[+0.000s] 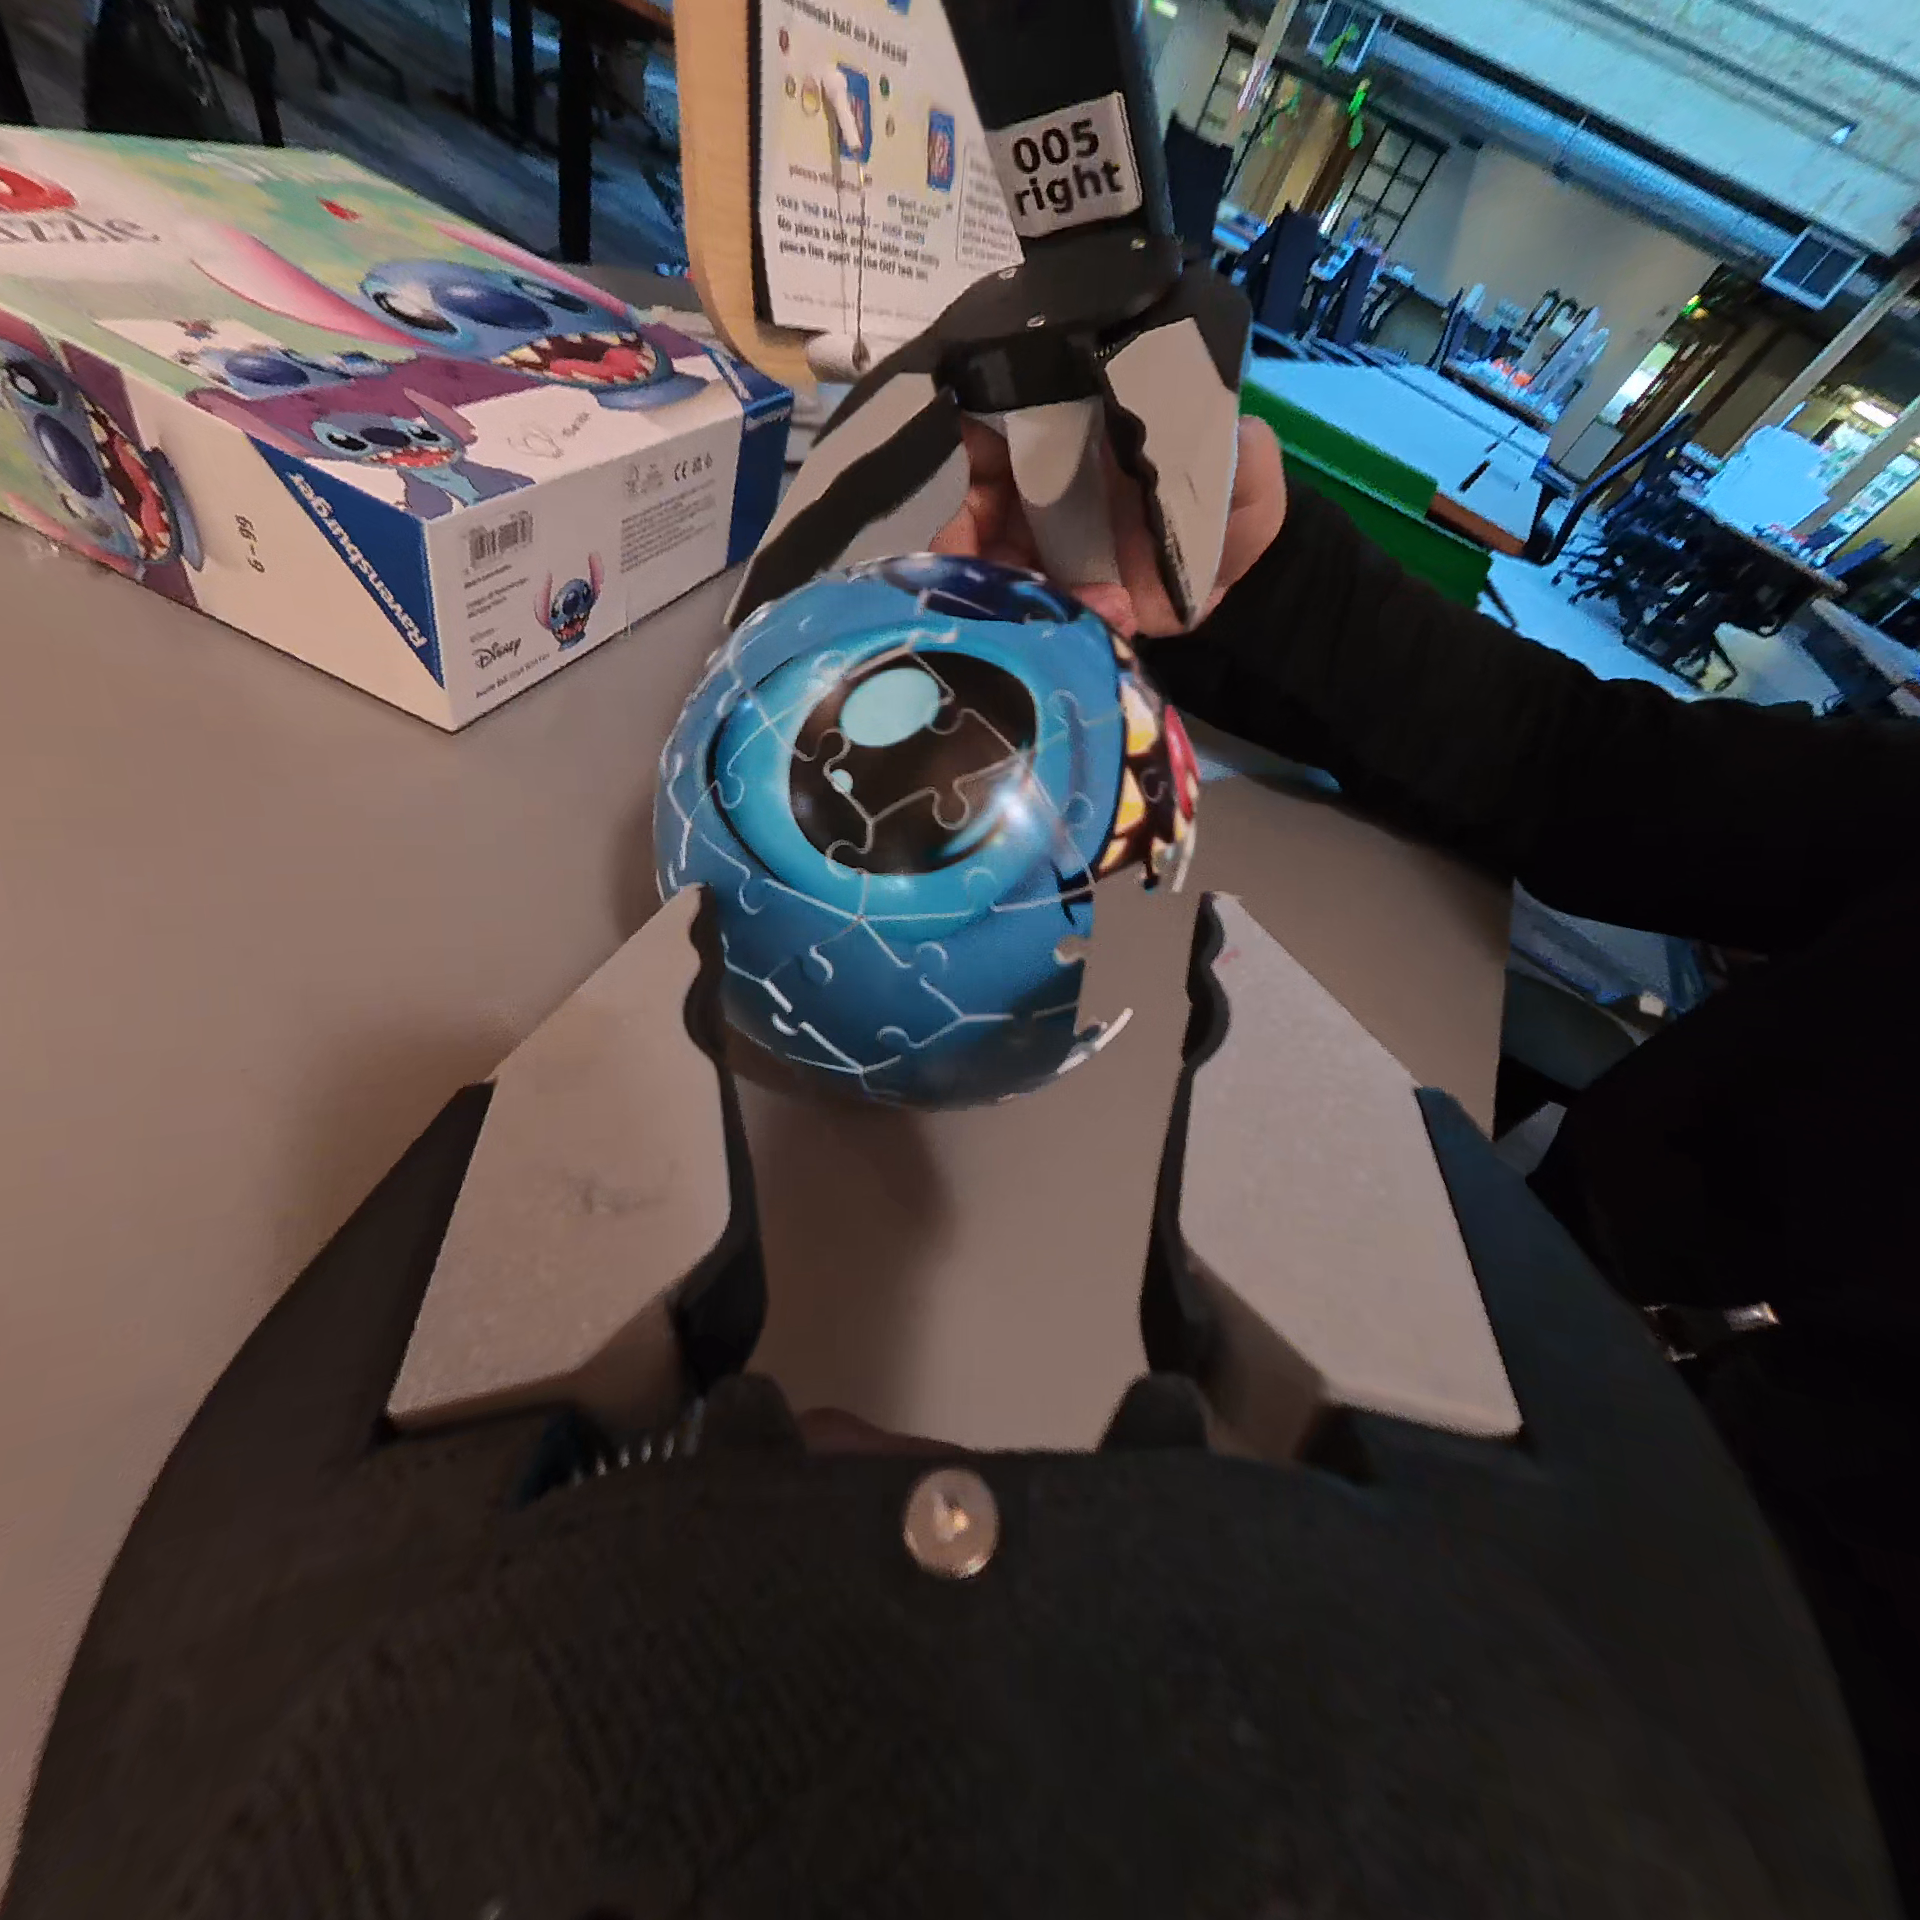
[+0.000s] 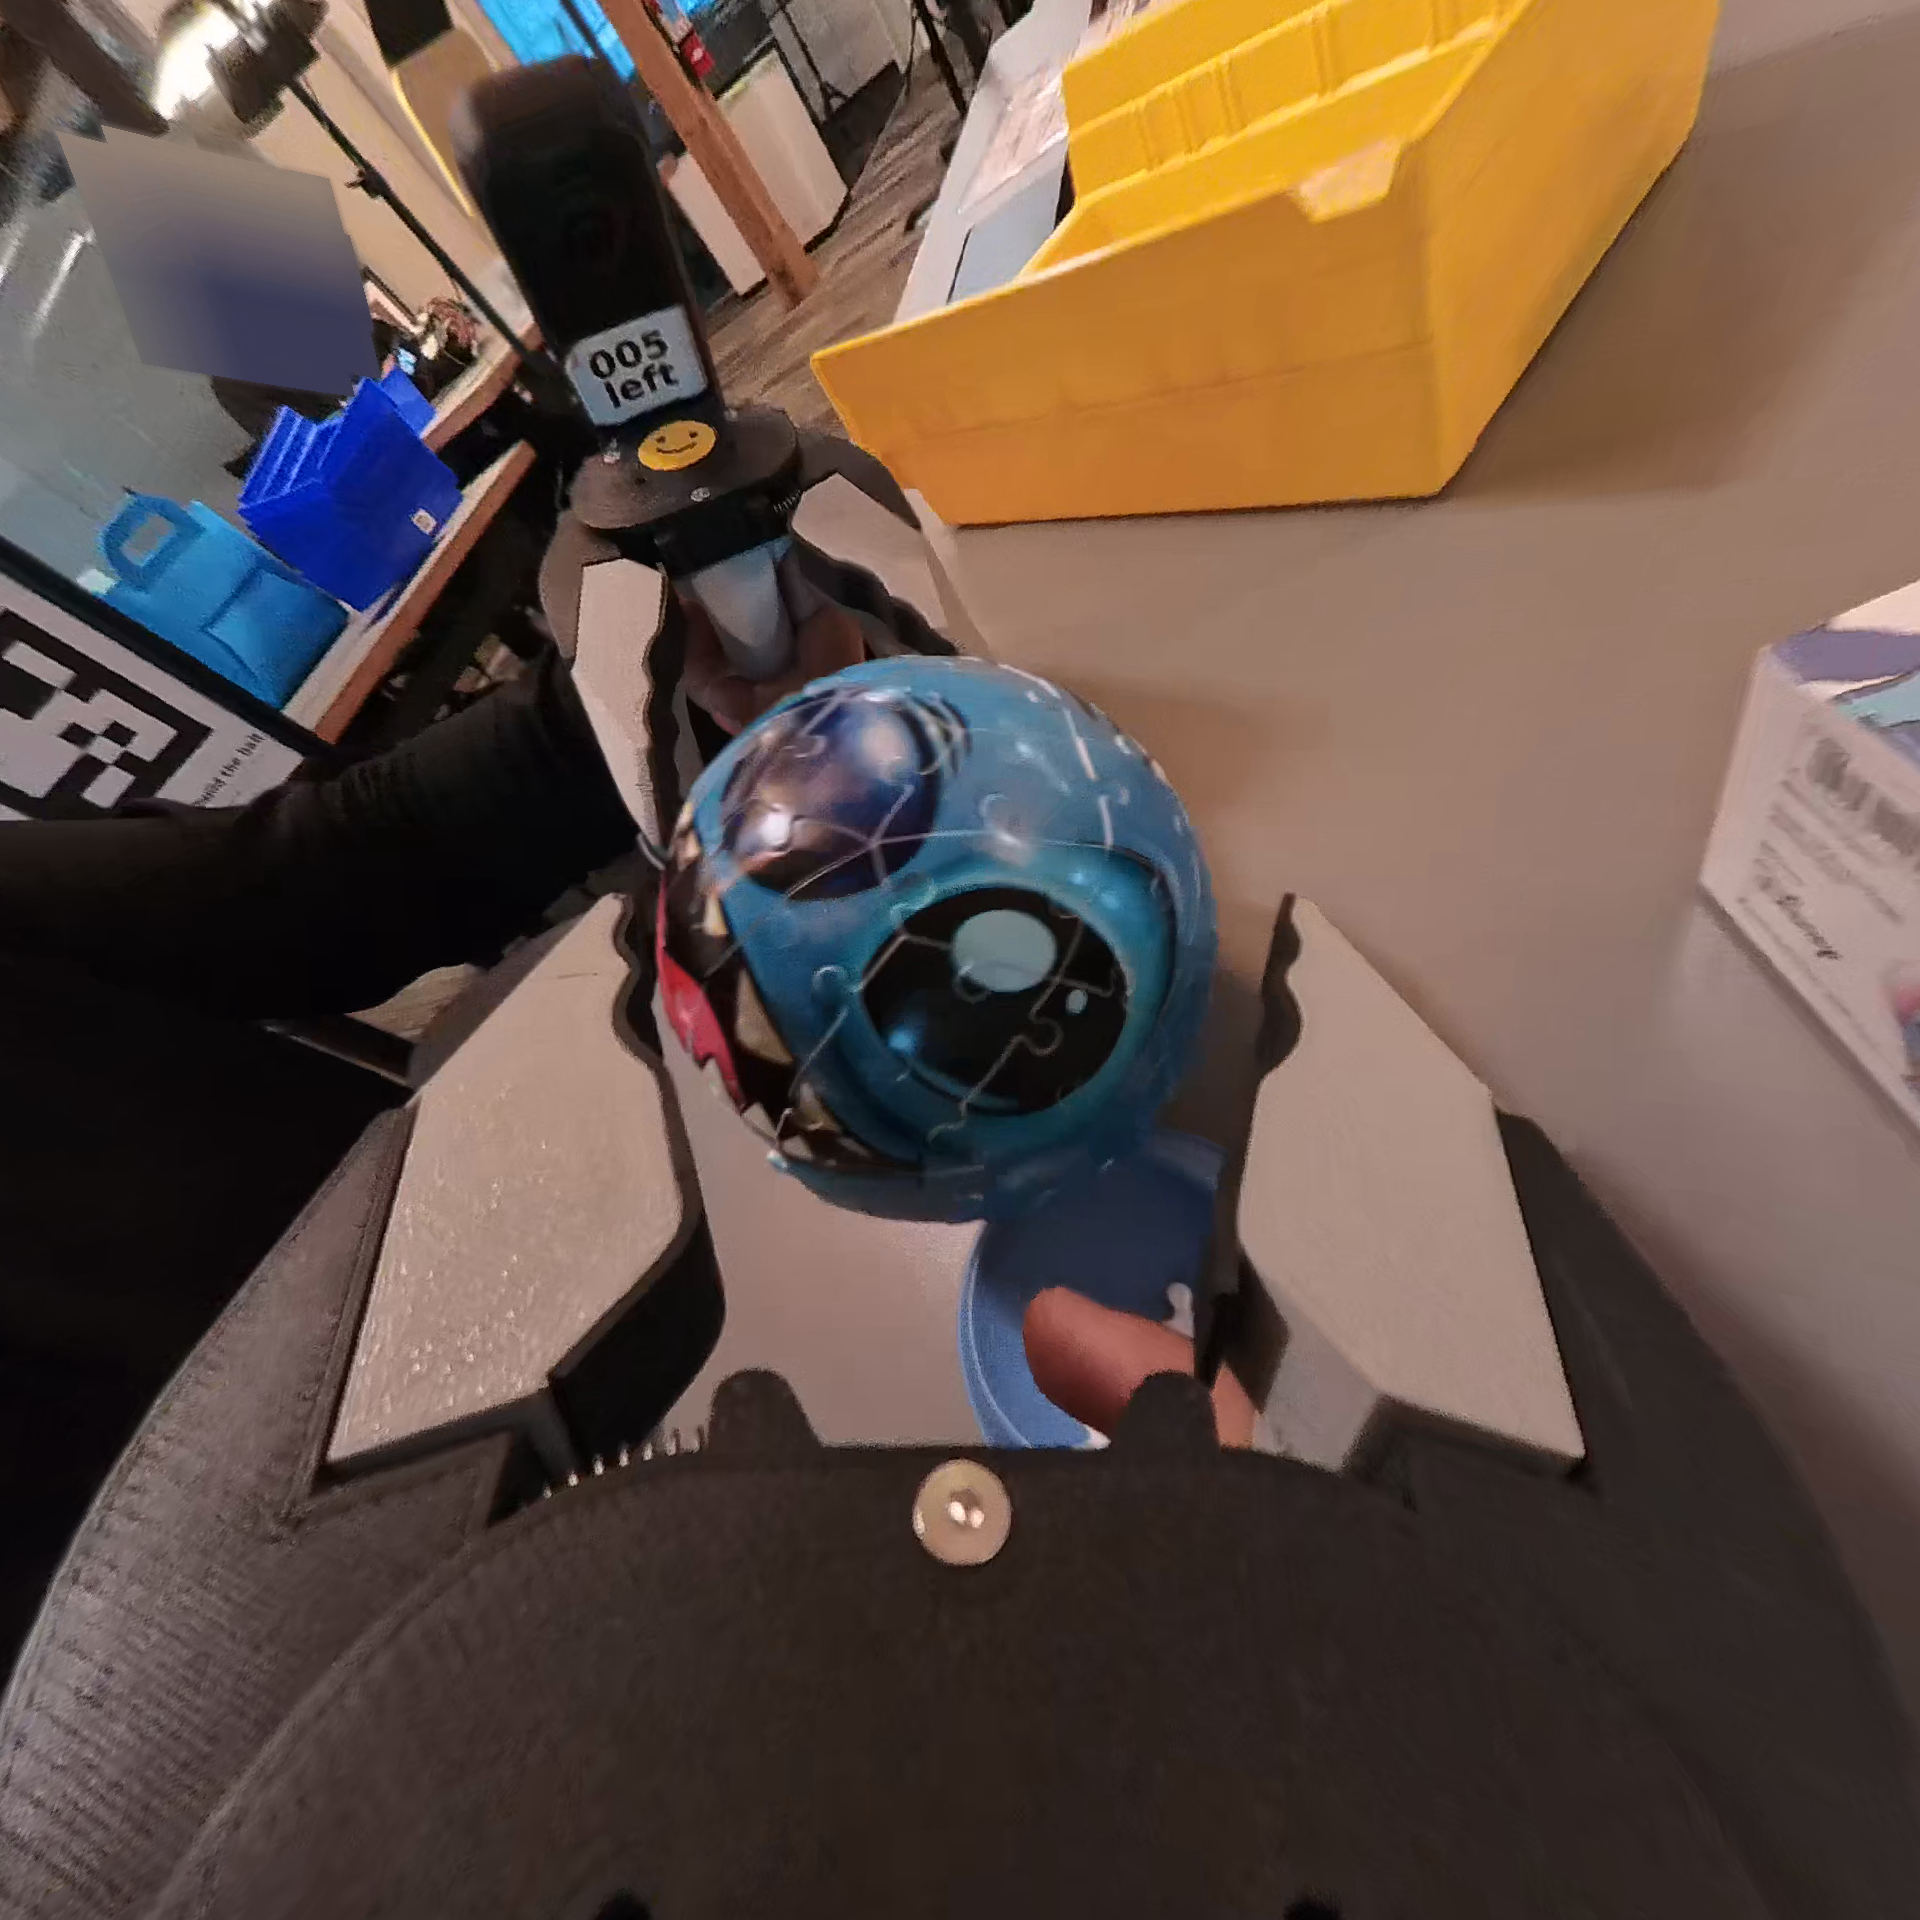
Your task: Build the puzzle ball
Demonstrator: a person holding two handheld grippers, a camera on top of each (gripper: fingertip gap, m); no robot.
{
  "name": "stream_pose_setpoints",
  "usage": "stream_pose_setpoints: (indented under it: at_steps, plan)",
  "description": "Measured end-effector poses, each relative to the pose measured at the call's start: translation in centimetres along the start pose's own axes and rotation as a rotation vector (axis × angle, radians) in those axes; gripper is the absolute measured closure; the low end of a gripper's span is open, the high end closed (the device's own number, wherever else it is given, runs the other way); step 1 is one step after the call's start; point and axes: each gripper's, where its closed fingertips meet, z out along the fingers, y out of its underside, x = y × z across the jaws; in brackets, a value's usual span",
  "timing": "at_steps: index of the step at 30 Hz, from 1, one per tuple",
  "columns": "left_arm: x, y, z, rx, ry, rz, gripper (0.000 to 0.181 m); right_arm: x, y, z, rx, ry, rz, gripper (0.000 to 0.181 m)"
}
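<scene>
Both tongs are spread wide around the puzzle ball, neither clamped on it. In the left wrist view the left tongs have their left finger right up against the ball's lower left side, maybe touching, while the other finger stands clear of it, so they look released. The right tongs are the same story in their own view: released, one tip close to the mouth side of the ball, the other tip well off it. The ball itself is blue, mostly put together, with a big black eye facing up and a red and black toothy mouth on one side; there's a ragged gap on its lower edge in the left view where pieces look missing. It sits between the two pairs of tongs, above the grey surface, though I can't tell if it's resting there or propped. Just below the ball in the right view there's a blue round stand with a fingertip on it. Left of the ball in the left view is the colourful puzzle box, lying flat. Beyond the ball in the right view sits a yellow bin.
</scene>
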Motion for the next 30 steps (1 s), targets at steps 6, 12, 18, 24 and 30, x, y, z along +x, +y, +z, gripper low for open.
stream_pose_setpoints:
  at_steps: [6, 12, 18, 24, 30]
  plan:
    - [-1.2, -0.3, 0.4, 0.025, 0.035, 0.000, 0.094, -0.6, -1.3, -1.6, 0.050, 0.025, -0.065, 0.073]
    - [-1.4, -0.3, 0.7, 0.046, 0.115, 0.004, 0.103, -0.2, -0.3, -1.4, 0.023, 0.054, -0.093, 0.074]
    - [-0.1, 0.1, 0.1, 0.054, 0.179, 0.012, 0.103, 0.0, -0.5, -1.3, 0.028, -0.001, -0.088, 0.075]
    - [-1.0, -0.8, -0.6, 0.056, 0.147, 0.074, 0.107, 0.0, -0.8, -0.5, -0.005, -0.071, -0.149, 0.077]
    - [-3.4, 0.1, 1.1, -0.140, 0.147, 0.151, 0.087, 0.9, -0.8, 0.4, -0.070, -0.118, -0.195, 0.077]
